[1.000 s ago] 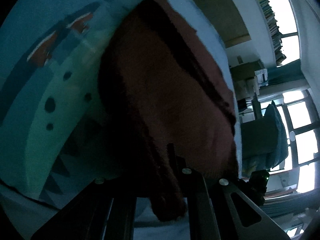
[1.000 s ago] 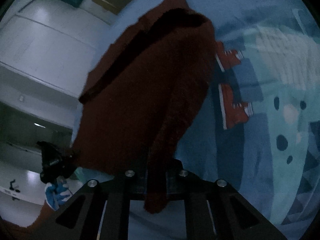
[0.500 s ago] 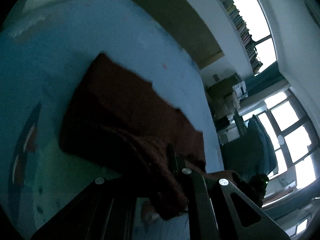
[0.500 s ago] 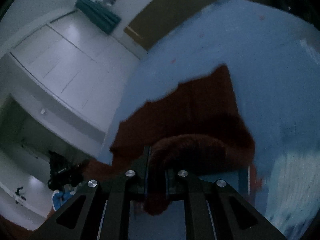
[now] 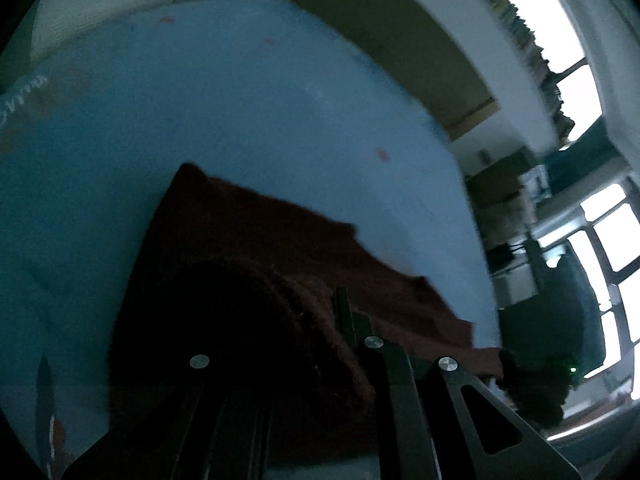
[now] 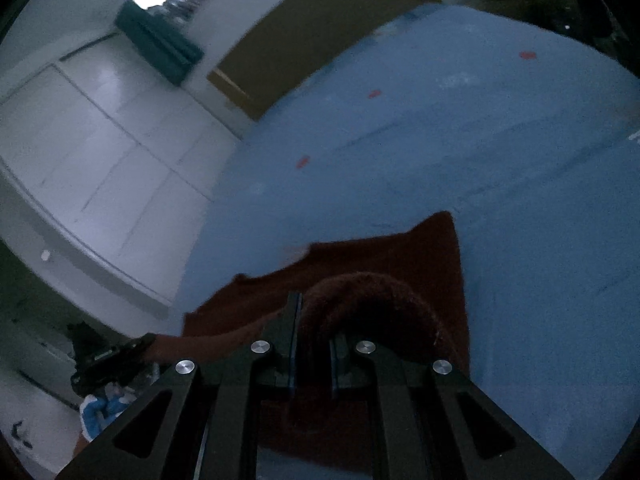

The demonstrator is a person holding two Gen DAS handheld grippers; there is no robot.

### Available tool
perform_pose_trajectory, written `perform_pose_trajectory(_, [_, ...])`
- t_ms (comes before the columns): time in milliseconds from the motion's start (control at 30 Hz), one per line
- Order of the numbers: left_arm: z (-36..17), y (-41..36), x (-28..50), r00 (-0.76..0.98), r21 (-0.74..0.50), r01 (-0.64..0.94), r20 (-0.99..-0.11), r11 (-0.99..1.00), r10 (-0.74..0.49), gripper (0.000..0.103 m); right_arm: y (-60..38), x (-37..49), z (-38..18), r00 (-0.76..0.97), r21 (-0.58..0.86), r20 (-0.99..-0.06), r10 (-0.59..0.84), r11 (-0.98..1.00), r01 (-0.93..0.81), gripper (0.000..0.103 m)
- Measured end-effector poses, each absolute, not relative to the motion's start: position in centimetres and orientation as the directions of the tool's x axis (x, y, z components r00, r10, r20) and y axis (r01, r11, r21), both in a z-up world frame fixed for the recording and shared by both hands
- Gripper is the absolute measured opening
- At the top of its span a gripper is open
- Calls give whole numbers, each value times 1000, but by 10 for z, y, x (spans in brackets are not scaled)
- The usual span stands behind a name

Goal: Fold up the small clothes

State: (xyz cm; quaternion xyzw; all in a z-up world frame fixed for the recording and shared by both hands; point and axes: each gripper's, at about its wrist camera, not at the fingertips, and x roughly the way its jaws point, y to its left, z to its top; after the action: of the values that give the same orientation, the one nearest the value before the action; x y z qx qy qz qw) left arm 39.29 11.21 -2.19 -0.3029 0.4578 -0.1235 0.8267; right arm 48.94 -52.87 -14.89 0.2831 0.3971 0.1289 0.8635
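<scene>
A dark red knitted garment [image 5: 260, 248] lies on the blue cloth-covered surface [image 5: 240, 100]; its far part is spread flat, its near edge is lifted and curled over. My left gripper [image 5: 316, 336] is shut on that near edge, which bulges up over the fingers. In the right wrist view the same garment [image 6: 400, 256] lies flat ahead, and my right gripper [image 6: 314, 344] is shut on a rolled hump of its near edge. The other gripper [image 6: 108, 360] shows at the lower left, holding the same edge.
The blue surface [image 6: 480, 140] stretches far ahead with small red marks on it. White cabinets [image 6: 80, 140] and a brown door [image 6: 320, 32] stand beyond its edge. Windows and a shelf [image 5: 580, 220] are at the right in the left wrist view.
Both grippers have carried the garment's near edge forward and down. The garment went from hanging in front of the cameras to lying spread on the blue surface, near edge folding over it.
</scene>
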Motion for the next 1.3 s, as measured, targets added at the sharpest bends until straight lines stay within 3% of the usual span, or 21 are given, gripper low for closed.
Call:
perform_pose_trajectory(167, [-63,109,418,497,-588,-157,-741,793,-452,15,-531,516,-182,605,561,-682,411,825,72,13])
perform_pose_trajectory(433, [-76,121,426,502,-678,-188,-688,710,-524,35,-534,528,-199,583,550,-706,402,830,93,23])
perform_pose_trajectory(567, [-67,131,426,529,-726,-208,-647,655,-549,49,-537,532,-194,591,589,-682,431,802,96,44])
perform_pose_trajectory(700, [-55,143,430,547,-710,-220,-657,668,-518,53,-535,532,-177,615,570,-674,409,818,80,63])
perform_pose_trajectory(767, [-45,147,427,562,-695,-211,-662,688,-496,53,-534,530,-165,632,540,-676,378,839,75,64])
perform_pose_trajectory(1000, [-30,90,432,559,-539,-85,-722,838,-408,53,-490,535,-143,632,330,-718,292,942,-60,65])
perform_pose_trajectory(1133, [-39,42,443,566,-353,-19,-775,935,-281,53,-444,543,-154,607,148,-766,212,977,-155,65])
perform_pose_trajectory(1300, [-76,11,448,561,-171,1,-816,985,-143,53,-433,552,-185,565,44,-816,121,988,-148,64])
